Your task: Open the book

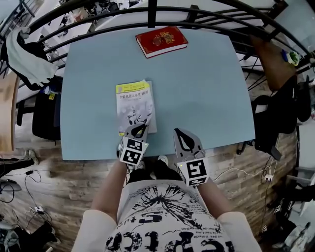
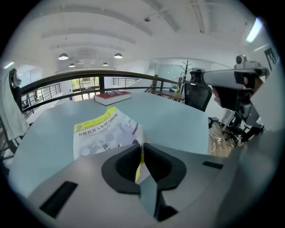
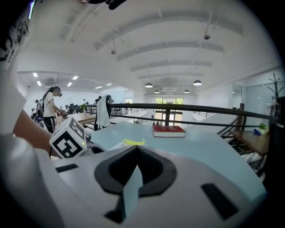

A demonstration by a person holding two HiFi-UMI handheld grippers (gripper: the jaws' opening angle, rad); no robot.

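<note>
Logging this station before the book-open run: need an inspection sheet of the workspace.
Surface: light blue table, holds two books.
Job's things: yellow-and-white book near the front edge, not yet opened.
Clutter: red book at the far edge, closed.
Grippers: left tongs shut on a thin yellow edge at the yellow-and-white book's near corner; right tongs shut, empty, beside the book.
Cables: white cable on the floor at right; dark cables on the floor at left.
Surroundings: black railing round the table's far side, white garment hung on it.
</note>
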